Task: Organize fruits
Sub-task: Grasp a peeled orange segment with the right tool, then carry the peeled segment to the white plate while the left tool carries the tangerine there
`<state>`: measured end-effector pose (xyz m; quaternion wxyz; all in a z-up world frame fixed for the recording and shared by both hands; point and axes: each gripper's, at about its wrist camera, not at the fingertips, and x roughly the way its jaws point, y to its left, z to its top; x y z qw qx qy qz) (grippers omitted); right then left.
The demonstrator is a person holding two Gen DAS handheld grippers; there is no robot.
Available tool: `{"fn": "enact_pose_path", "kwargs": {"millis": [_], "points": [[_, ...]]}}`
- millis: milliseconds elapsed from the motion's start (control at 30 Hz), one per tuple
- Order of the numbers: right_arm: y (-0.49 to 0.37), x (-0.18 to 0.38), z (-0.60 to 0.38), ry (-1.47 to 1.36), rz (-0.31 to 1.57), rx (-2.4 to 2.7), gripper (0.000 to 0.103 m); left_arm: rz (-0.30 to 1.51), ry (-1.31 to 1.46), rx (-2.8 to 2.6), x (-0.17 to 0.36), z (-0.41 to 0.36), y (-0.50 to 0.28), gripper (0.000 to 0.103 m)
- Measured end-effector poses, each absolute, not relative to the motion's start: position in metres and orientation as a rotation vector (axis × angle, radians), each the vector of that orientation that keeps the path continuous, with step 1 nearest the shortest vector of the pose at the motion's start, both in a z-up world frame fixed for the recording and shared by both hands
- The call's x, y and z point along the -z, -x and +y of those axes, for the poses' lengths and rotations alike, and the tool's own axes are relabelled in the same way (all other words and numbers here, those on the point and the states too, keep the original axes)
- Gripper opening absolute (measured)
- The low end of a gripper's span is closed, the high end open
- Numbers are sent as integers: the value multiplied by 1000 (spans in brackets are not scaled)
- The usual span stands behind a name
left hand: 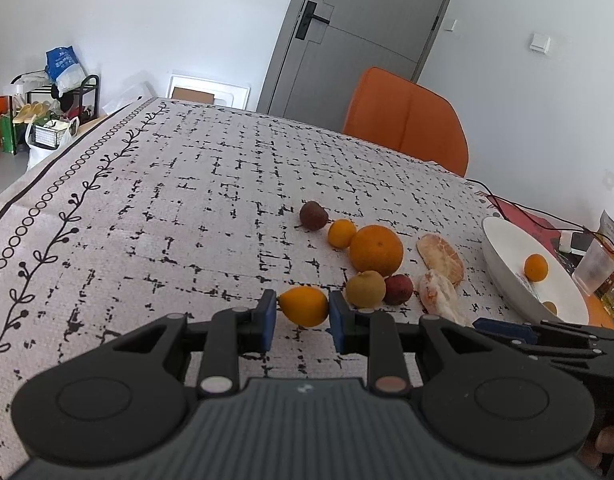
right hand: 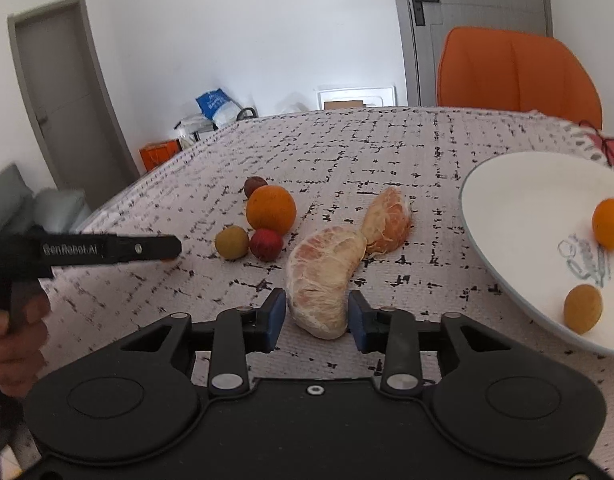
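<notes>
My left gripper (left hand: 302, 319) has its blue pads against both sides of a small yellow-orange fruit (left hand: 304, 305) on the tablecloth. Beyond it lie a large orange (left hand: 375, 250), a small orange fruit (left hand: 341, 233), a dark brown fruit (left hand: 313, 216), a yellow-green fruit (left hand: 365, 289), a red fruit (left hand: 398, 289) and two peeled pomelo segments (left hand: 441, 258). My right gripper (right hand: 317, 316) is open around the near pomelo segment (right hand: 321, 280), pads slightly apart from it. The white plate (right hand: 519, 200) at right holds two small orange fruits (right hand: 610, 223).
An orange chair (left hand: 407, 120) stands behind the table's far edge. A plastic cup (left hand: 595, 266), cables and small items sit past the plate at right. The left gripper shows in the right wrist view (right hand: 107, 249) at left.
</notes>
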<state>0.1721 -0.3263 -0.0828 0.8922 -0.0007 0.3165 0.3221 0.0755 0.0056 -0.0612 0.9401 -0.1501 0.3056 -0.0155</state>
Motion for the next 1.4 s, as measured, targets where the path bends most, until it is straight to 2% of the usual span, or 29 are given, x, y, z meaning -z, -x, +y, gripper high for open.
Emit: {"fn": "enact_pose_path", "kwargs": {"millis": [133, 567, 600, 667, 1400], "points": [[-177, 84, -320, 5, 651, -668, 46, 611, 306, 21, 58, 10, -73, 26], [-194, 85, -301, 34, 641, -648, 48, 611, 337, -13, 61, 30, -76, 26], [-194, 85, -301, 37, 639, -646, 48, 613, 338, -12, 61, 30, -76, 26], [-194, 86, -300, 51, 632, -634, 37, 617, 340, -8, 62, 30, -77, 26], [-181, 53, -346, -27, 524, -587, 36, 586, 267, 88, 42, -16, -93, 26]]}}
